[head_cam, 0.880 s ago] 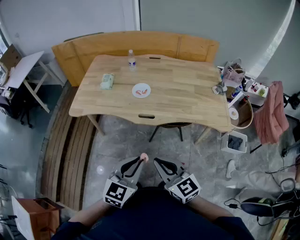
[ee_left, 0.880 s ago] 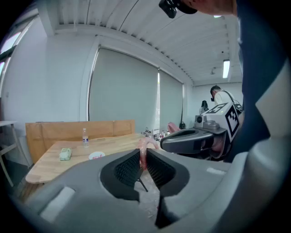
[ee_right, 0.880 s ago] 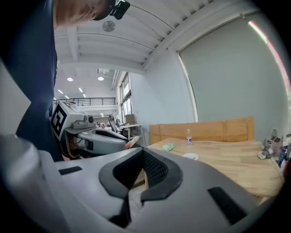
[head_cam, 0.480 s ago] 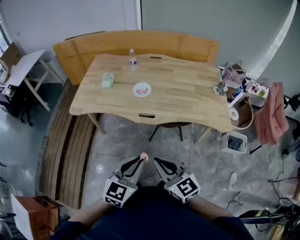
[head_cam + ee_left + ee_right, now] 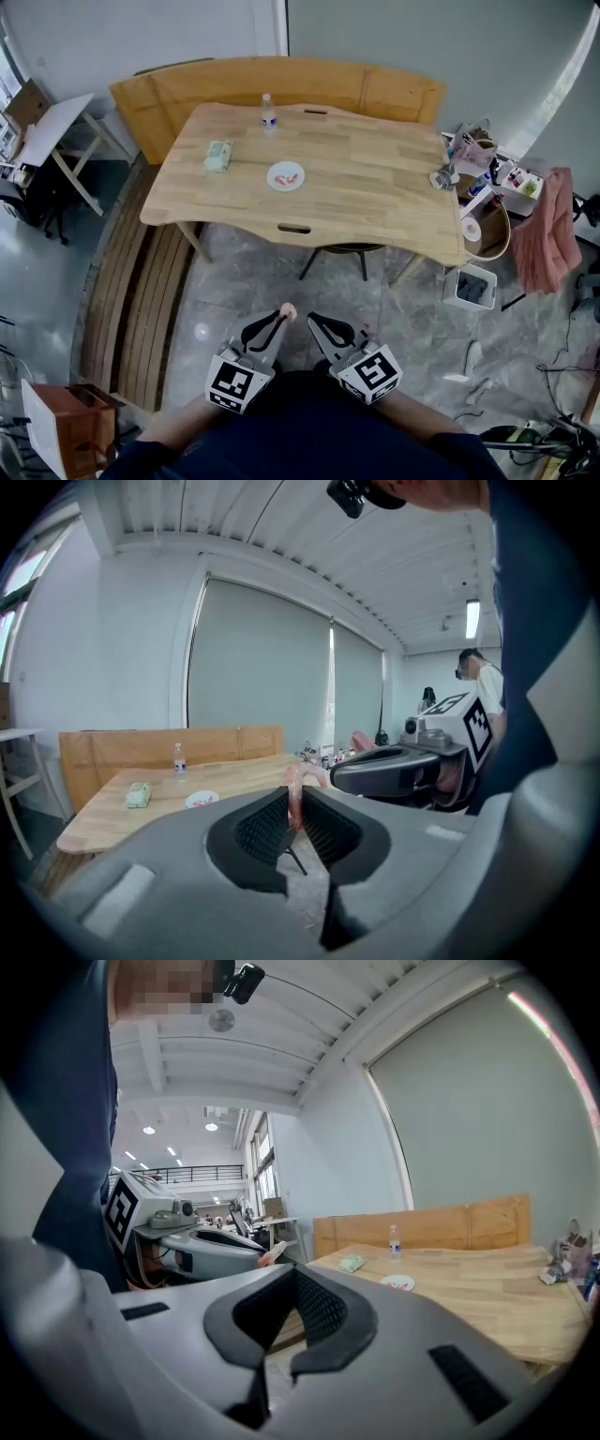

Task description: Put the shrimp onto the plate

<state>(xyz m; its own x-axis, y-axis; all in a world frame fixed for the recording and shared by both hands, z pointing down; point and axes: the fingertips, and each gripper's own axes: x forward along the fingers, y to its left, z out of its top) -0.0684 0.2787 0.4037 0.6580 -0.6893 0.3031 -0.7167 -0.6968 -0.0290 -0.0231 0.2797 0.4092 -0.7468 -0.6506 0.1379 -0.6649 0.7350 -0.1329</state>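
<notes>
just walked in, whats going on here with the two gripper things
A person stands on the floor, well back from the wooden table, with a hand-held gripper in each hand. The left hand-held gripper is shut on a pink shrimp that pokes out at its tips. The right hand-held gripper is shut with nothing in it. The white plate sits on the table with something reddish on it. The held shrimp is not yet on the plate.
</notes>
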